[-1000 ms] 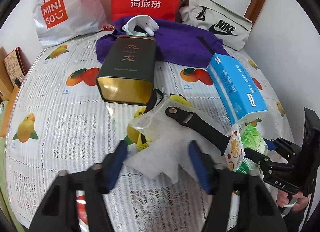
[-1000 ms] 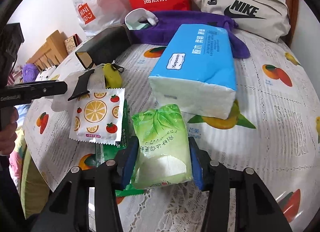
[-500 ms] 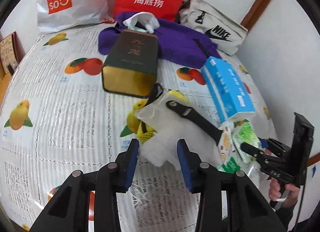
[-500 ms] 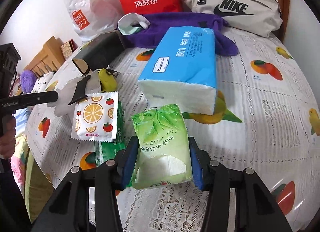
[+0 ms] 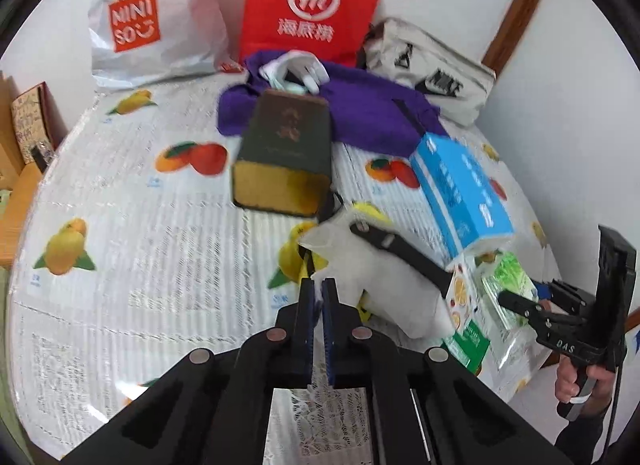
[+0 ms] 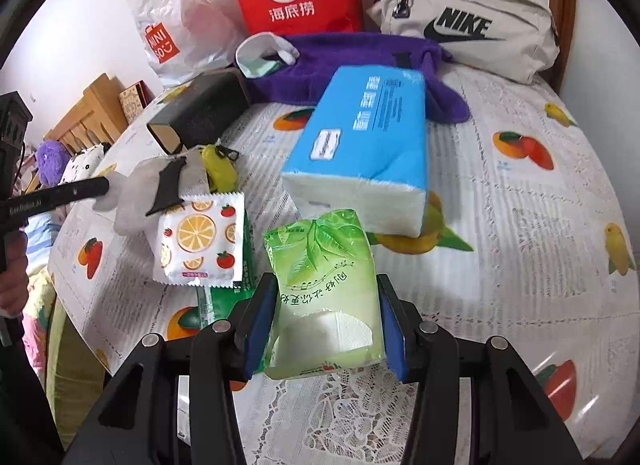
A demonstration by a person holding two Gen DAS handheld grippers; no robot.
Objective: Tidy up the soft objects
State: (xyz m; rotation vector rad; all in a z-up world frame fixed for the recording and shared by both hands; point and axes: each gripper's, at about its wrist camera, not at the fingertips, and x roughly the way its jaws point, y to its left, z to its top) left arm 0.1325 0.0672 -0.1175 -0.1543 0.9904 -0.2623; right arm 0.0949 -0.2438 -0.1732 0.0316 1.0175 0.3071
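My left gripper [image 5: 319, 291] is shut on the near corner of a white translucent plastic bag [image 5: 376, 277] with a black strap [image 5: 404, 253] lying across it; the bag also shows in the right wrist view [image 6: 136, 201]. My right gripper [image 6: 326, 321] is shut on a green tissue pack [image 6: 324, 289] and holds it near the table's front edge. A small fruit-print tissue pack [image 6: 200, 241] lies left of it on a green packet [image 6: 224, 293]. A big blue tissue pack [image 6: 360, 153] lies behind. The right gripper [image 5: 516, 301] shows in the left view.
A dark green tin box [image 5: 284, 157] lies mid-table. A purple towel [image 5: 368, 113] with a white glove [image 5: 296, 69], a Miniso bag [image 5: 152, 25], a red paper bag [image 5: 312, 5] and a Nike pouch [image 6: 468, 21] stand at the back. A yellow item [image 6: 218, 169] lies beside the bag.
My left gripper has closed from wide open onto the white bag's corner and drawn back a little. The right gripper has kept its hold on the green tissue pack.
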